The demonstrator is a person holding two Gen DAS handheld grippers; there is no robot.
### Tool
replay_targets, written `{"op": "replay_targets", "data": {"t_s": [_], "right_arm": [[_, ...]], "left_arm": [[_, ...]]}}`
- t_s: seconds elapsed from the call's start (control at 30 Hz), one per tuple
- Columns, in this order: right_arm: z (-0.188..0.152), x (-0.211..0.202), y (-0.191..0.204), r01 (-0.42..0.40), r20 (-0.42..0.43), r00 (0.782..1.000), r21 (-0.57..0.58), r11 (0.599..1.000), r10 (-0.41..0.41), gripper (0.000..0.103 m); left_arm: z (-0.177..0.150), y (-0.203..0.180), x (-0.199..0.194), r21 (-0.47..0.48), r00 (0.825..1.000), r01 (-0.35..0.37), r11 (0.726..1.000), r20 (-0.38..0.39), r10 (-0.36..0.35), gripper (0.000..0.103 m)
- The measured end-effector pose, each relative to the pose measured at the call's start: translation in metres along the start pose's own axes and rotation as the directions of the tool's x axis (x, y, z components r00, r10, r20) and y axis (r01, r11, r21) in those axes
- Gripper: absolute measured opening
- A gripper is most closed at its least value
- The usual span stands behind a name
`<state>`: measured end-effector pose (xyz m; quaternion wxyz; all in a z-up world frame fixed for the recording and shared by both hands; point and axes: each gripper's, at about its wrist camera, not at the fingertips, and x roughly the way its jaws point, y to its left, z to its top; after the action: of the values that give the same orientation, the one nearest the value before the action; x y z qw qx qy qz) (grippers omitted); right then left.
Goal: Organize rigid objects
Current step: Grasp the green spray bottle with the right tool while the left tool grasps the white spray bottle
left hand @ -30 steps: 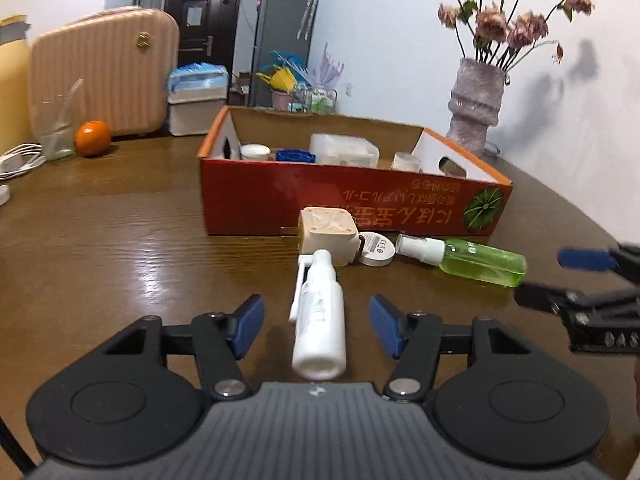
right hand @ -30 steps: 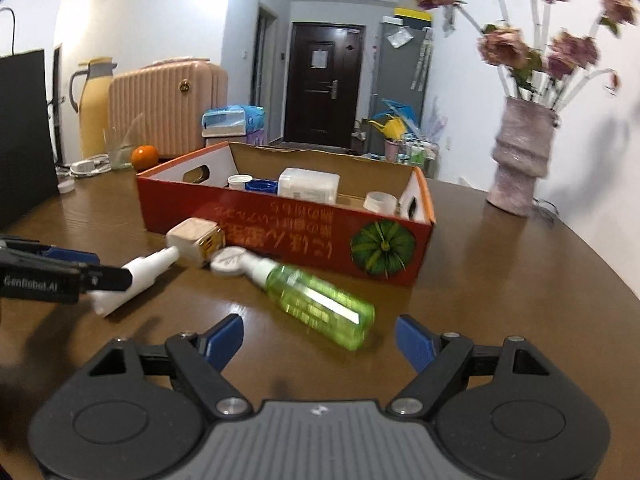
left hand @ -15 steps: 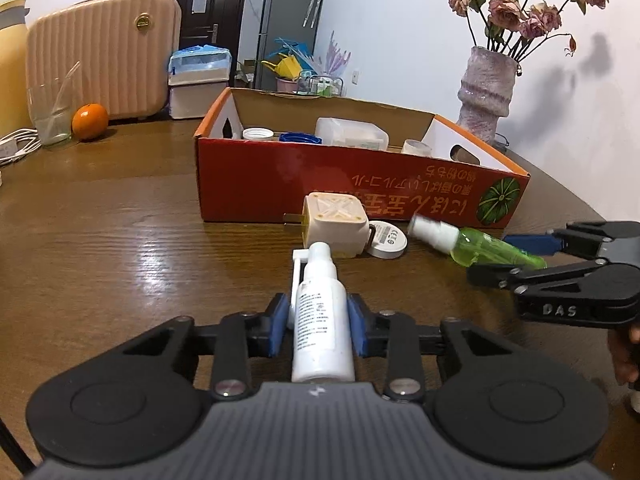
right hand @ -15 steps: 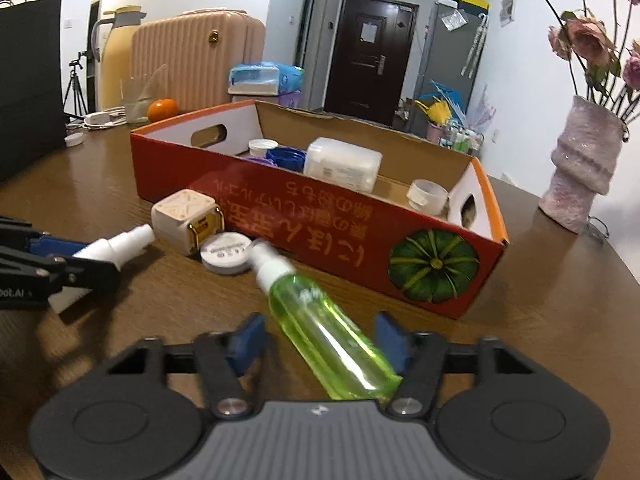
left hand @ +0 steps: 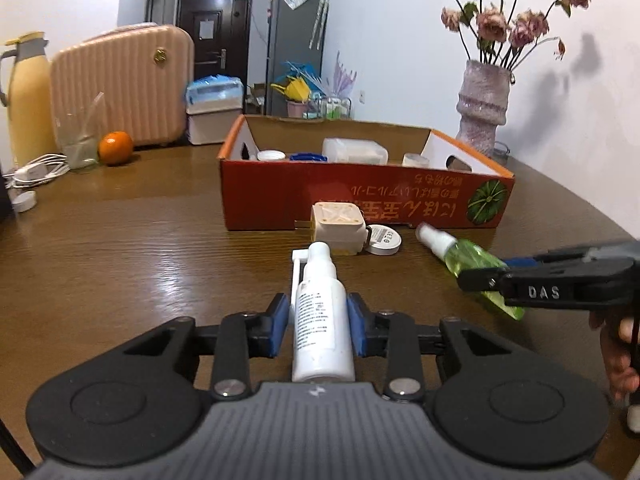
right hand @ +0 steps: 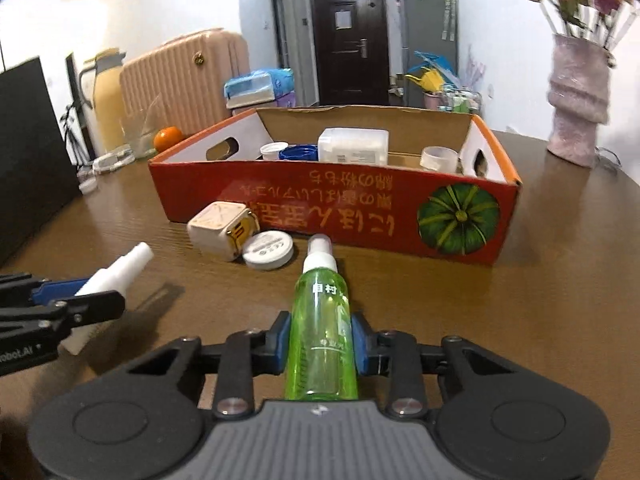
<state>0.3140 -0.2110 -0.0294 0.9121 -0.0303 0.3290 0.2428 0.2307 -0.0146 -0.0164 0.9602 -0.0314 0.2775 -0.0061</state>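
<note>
Low in the centre of my frame, my right hand-held gripper has just been closing, and its blue pads now press both sides of the green spray bottle, nozzle pointing up the frame. At the left edge my left hand-held gripper clamps the white spray bottle. Between them, further up, a beige cube plug touches a round white tin. Just behind stands the red cardboard box on the brown worktop, with small containers inside.
</note>
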Motion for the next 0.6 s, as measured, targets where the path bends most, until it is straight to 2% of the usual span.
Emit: {"op": "replay_targets", "data": {"t_s": [0.3,0.6], "right_arm": [[-0.052,-0.072,0.024,0.03,0.055,0.998,0.094,0.995,-0.036,0.03],[-0.077,-0.132,0.046,0.022,0.128,0.991,0.123,0.992,-0.038,0.03]], "left_arm": [[-0.01,-0.003,-0.06,-0.023,0.998,0.013,1.0,0.055,-0.012,0.032],[-0.023,-0.008,-0.112,-0.022,0.994,0.028,0.999,0.109,-0.025,0.032]]}}
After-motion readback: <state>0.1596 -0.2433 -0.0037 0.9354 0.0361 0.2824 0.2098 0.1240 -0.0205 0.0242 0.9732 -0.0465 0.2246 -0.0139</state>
